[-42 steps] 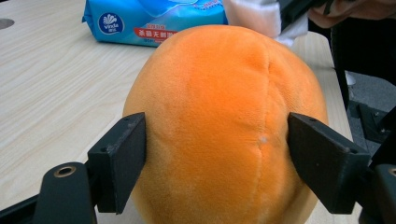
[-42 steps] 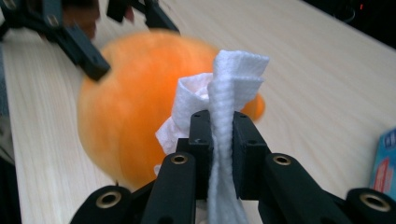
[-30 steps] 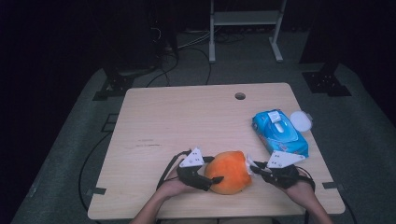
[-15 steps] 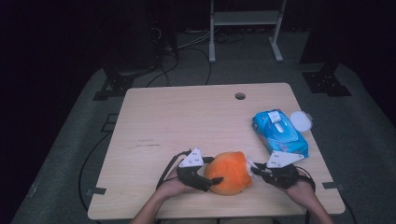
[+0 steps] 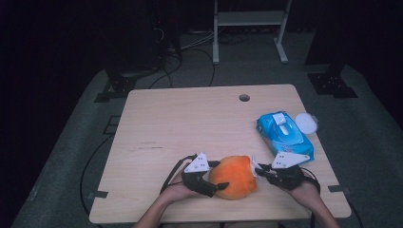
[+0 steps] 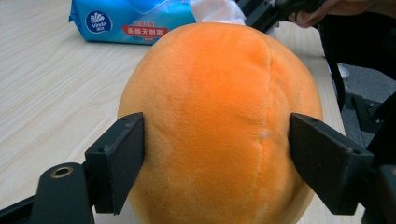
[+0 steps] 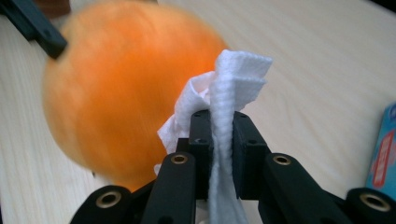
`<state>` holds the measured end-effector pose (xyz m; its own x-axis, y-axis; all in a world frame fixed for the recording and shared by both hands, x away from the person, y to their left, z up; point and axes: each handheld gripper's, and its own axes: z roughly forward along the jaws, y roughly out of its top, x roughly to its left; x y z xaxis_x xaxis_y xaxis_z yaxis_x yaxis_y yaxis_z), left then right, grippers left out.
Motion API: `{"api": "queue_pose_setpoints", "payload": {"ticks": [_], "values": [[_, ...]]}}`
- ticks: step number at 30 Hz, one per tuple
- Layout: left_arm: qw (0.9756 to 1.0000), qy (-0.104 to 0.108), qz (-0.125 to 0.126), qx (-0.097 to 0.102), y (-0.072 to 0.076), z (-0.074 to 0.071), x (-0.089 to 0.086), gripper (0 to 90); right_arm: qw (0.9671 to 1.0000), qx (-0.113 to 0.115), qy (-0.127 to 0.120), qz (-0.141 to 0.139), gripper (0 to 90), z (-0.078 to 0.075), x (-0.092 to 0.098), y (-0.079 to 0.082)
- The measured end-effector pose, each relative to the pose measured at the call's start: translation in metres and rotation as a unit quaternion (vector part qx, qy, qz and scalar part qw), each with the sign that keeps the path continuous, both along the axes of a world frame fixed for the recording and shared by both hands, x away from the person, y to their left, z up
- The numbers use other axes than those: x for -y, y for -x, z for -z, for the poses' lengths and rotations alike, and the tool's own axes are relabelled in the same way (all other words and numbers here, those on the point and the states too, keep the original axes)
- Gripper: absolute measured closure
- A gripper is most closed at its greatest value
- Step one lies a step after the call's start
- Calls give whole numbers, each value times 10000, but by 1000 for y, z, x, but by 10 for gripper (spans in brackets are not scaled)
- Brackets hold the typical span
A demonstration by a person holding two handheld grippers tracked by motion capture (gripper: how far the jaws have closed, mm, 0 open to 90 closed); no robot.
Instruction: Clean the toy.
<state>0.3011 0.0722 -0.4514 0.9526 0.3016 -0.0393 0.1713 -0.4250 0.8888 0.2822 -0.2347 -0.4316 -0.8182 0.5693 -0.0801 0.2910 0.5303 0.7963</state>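
An orange plush ball, round with no clear long axis, sits near the table's front edge, gripped by the left gripper; the right gripper pinches a white wipe against it, underside hidden

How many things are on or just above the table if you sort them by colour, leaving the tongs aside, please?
Orange: 1, the plush ball
Blue: 1, the wipes pack
White: 2, the round lid and the wipe
Total: 4
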Motion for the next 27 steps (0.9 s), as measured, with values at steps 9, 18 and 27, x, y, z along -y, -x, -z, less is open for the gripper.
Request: {"api": "queue_pose_setpoints", "payload": {"ticks": [9, 18, 27], "values": [[9997, -72, 64, 207, 8, -2, 12, 200, 9980, 350, -414, -315, 790, -26, -18, 7], [9983, -127, 61, -564, -8, -5, -3, 81, 9982, 37, -322, -504, 790, -13, -9, 11], [9988, -268, -104, 391, 4, -17, 10, 317, 9991, 282, -172, -283, 792, -21, -9, 11]]}}
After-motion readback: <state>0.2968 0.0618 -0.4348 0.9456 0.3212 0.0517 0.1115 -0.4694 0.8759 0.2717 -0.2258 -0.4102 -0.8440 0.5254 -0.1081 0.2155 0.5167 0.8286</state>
